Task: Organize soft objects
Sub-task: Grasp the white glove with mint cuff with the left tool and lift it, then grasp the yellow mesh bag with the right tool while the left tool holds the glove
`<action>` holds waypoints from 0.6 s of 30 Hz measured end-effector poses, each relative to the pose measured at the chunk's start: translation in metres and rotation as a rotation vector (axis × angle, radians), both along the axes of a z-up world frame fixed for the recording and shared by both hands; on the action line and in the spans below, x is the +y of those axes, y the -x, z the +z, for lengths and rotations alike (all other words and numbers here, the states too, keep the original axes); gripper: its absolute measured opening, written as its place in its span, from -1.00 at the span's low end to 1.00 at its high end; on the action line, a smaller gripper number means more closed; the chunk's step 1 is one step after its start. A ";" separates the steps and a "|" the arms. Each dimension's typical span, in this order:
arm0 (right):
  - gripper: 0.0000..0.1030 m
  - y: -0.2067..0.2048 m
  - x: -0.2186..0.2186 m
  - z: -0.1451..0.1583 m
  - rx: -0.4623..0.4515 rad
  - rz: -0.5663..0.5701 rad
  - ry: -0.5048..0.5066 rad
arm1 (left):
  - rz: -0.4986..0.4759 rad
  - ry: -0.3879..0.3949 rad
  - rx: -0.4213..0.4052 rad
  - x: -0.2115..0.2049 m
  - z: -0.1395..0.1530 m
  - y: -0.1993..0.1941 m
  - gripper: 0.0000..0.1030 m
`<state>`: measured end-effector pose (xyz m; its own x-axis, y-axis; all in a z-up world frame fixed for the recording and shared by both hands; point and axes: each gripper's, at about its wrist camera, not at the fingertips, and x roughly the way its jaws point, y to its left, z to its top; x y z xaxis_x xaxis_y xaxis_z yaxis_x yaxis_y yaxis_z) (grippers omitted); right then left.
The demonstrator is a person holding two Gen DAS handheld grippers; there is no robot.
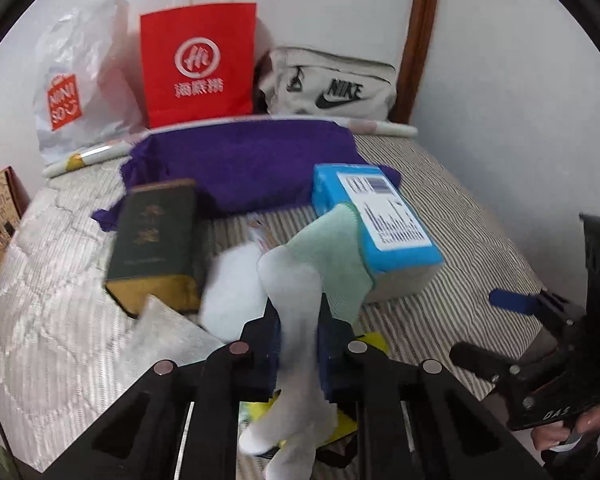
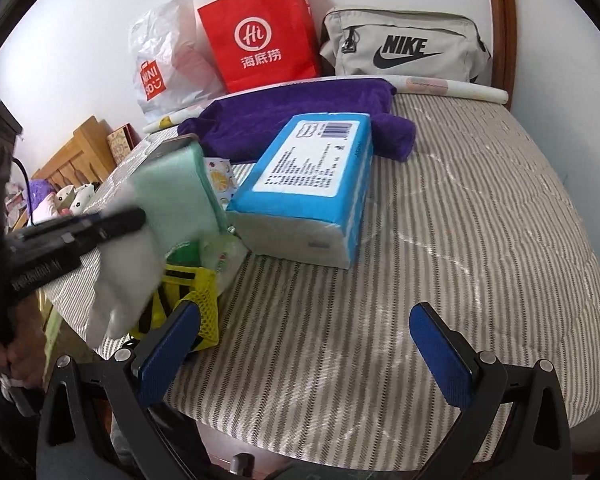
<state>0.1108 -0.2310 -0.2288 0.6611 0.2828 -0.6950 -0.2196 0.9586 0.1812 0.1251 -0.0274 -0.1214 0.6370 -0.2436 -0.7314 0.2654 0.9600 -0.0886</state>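
Clearly the left gripper (image 1: 298, 336) is clamped on a limp white-and-mint sock (image 1: 300, 280), its soft knit draped just above the striped quilted bedcover (image 2: 440, 240), near the boxy blue tissue pack (image 2: 312, 184). At right, the right gripper (image 2: 304, 344) stands wide open, its 2 blue pads holding nothing.

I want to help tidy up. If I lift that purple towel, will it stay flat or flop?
The purple towel would probably flop: it already lies rumpled and sagging on the striped cover. It looks light and plush, so likely not slippery, and unlikely to roll.
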 end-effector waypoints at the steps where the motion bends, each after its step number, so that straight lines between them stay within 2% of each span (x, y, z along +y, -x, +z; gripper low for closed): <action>1: 1.00 -0.001 0.003 -0.001 0.002 0.006 0.001 | 0.008 0.000 0.000 0.004 0.002 -0.001 -0.71; 5: 1.00 -0.002 0.015 -0.005 0.005 0.037 0.007 | 0.053 0.023 0.012 0.024 0.008 -0.004 -0.71; 12: 1.00 -0.007 0.040 -0.011 0.025 0.090 0.005 | 0.120 -0.009 0.003 0.051 0.010 0.002 -0.71; 18: 0.99 -0.010 0.067 -0.022 0.047 0.140 0.034 | 0.177 0.008 0.014 0.079 0.005 0.005 -0.71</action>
<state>0.1211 -0.1641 -0.2504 0.5831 0.3459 -0.7351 -0.3440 0.9248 0.1623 0.1206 0.0517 -0.1164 0.6605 -0.1345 -0.7387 0.0915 0.9909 -0.0987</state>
